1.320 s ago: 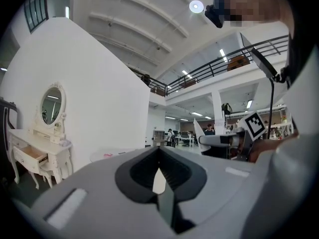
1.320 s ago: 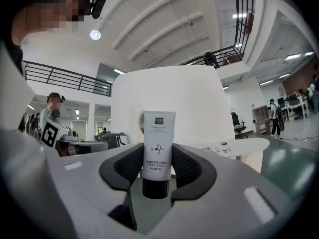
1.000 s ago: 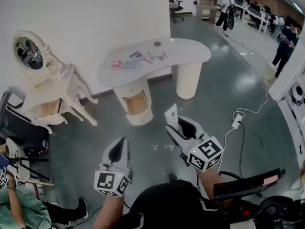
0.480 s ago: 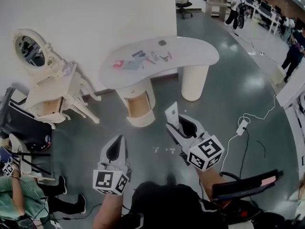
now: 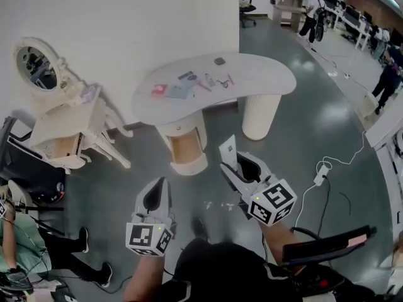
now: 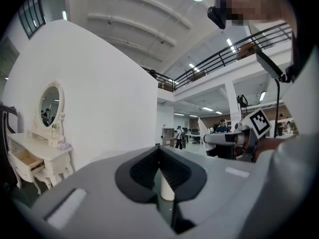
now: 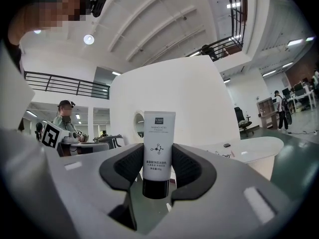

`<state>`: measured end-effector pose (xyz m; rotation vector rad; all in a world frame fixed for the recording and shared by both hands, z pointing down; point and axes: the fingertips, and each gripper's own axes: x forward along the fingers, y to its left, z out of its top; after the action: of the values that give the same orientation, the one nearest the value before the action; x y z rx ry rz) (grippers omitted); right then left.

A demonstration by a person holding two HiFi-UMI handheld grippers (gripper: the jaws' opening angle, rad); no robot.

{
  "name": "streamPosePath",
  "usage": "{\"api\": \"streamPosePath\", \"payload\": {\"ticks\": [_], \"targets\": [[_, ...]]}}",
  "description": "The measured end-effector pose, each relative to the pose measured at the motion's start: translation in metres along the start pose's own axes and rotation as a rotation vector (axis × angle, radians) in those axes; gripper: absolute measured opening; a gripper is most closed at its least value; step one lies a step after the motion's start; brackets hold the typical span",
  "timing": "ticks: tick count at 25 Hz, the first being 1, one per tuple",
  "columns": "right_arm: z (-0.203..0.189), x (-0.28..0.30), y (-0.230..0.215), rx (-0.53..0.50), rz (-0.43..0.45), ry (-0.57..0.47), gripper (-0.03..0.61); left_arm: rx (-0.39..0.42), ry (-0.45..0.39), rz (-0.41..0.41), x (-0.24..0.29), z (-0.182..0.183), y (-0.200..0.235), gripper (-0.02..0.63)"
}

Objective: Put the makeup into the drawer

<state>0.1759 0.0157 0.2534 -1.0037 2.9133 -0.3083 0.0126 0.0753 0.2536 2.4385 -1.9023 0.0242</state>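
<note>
A white makeup tube [image 5: 227,151] with a black cap stands upright between the jaws of my right gripper [image 5: 241,167]; the right gripper view shows the pads pressing the tube [image 7: 159,142] from both sides. My left gripper [image 5: 155,194] hangs beside it with jaws together and nothing in them, and the left gripper view shows only a thin slit at the left gripper [image 6: 160,153]. Ahead stands a white curved table [image 5: 252,65] with several small makeup items [image 5: 182,83] on it. Its round pedestal [image 5: 184,145] shows a wood-coloured open drawer. Both grippers are well short of the table.
A white vanity [image 5: 66,128] with an oval mirror [image 5: 34,68] and an open drawer stands at the left wall. A dark chair [image 5: 25,172] and a seated person [image 5: 12,244] are at lower left. Cables [image 5: 321,168] lie on the floor at right; people stand far back.
The table and vanity have shifted slightly down and right in the head view as the camera came nearer. Both grippers keep their pose, the tube still in the right one.
</note>
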Motion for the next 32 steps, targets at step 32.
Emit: {"api": "streamPosePath", "payload": {"ticks": [32], "targets": [[0.032, 0.227, -0.017, -0.070, 0.005, 0.030, 0.178, -0.040, -0.061, -0.041, 0.119, 0.020, 0.188, 0.000]]}}
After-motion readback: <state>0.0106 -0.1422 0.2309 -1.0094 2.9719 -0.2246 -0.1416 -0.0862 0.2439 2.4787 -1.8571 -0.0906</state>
